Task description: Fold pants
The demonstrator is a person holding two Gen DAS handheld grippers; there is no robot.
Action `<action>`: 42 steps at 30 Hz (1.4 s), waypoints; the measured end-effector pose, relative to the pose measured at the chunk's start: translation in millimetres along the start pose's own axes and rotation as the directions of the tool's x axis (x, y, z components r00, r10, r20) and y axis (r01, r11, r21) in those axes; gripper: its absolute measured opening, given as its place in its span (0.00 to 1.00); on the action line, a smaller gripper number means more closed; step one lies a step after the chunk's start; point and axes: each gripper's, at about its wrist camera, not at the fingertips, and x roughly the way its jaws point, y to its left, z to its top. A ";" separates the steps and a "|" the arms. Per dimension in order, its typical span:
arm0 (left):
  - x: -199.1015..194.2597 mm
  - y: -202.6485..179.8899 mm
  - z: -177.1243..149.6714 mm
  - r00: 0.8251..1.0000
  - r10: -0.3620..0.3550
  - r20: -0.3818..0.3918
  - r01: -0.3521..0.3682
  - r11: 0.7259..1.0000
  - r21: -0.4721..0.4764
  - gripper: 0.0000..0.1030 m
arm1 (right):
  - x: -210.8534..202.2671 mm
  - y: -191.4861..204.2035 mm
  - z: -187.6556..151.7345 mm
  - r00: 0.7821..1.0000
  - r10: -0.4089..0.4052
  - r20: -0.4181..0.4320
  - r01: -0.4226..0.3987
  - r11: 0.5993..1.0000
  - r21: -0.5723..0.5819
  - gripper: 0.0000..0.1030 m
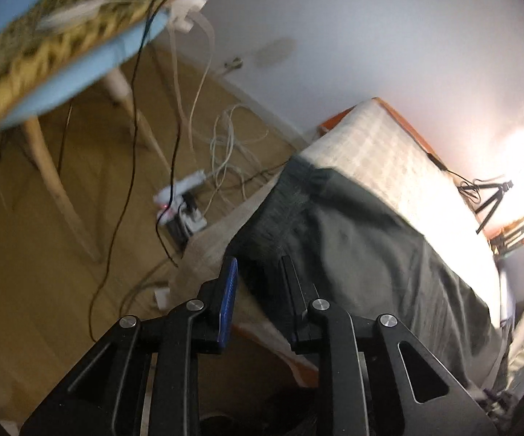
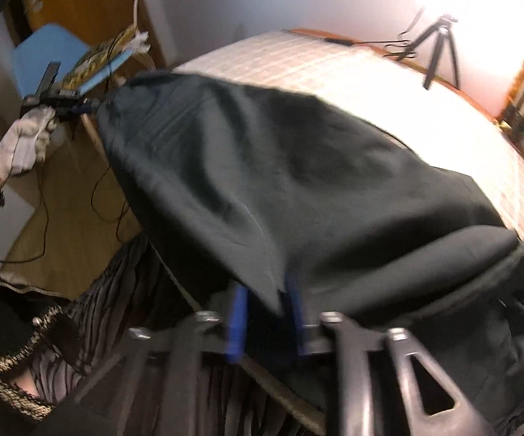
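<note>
Dark grey-green pants lie spread over a bed with a cream checked cover. In the left wrist view my left gripper has its fingers apart with the pants' elastic waistband edge between them; the grip itself is not clear. In the right wrist view the pants hang lifted off the bed. My right gripper is shut on a pointed corner of the pants. The left gripper, held in a gloved hand, meets the pants' far corner at the upper left.
A blue chair with a patterned cushion stands on the wooden floor to the left. Cables and a power strip lie on the floor by the bed. A small tripod stands at the bed's far side near a bright lamp.
</note>
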 end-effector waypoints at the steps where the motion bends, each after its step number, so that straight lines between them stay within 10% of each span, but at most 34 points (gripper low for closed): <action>1: -4.4 -6.2 0.7 1.000 -0.002 0.006 0.002 1.000 0.016 0.21 | -6.6 -4.3 -0.6 1.000 0.006 0.027 -0.006 1.000 0.025 0.31; 7: -16.2 -80.4 -9.8 0.994 -0.110 -0.009 0.110 0.979 0.173 0.27 | -47.3 -49.7 -15.3 0.989 -0.010 0.145 -0.020 0.978 0.205 0.37; 11: -6.4 -153.5 -28.2 0.971 -0.218 -0.102 0.239 0.917 0.318 0.36 | -71.1 -90.9 -28.9 0.981 -0.098 0.167 0.038 0.943 0.332 0.39; 15: 10.7 -225.6 -52.3 0.935 -0.290 -0.205 0.353 0.830 0.431 0.45 | -93.7 -133.0 -38.4 0.970 -0.187 0.157 0.098 0.885 0.455 0.62; 25: 33.3 -364.6 -149.6 0.805 -0.312 -0.504 0.589 0.516 0.622 0.45 | -111.2 -263.1 -15.7 0.967 -0.233 0.100 0.072 0.631 0.773 0.75; 29: 37.3 -377.9 -175.7 0.770 -0.287 -0.570 0.635 0.429 0.642 0.45 | -82.8 -292.2 11.8 0.979 -0.203 0.014 0.100 0.543 0.834 0.77; 38: 60.7 -390.0 -206.3 0.752 -0.223 -0.620 0.655 0.353 0.668 0.45 | -20.0 -318.7 44.3 0.932 -0.269 -0.243 0.349 0.488 0.800 0.68; 42: 64.4 -388.8 -200.8 0.734 -0.233 -0.638 0.674 0.369 0.640 0.45 | -7.7 -327.2 31.9 0.914 -0.269 -0.304 0.400 0.467 0.789 0.32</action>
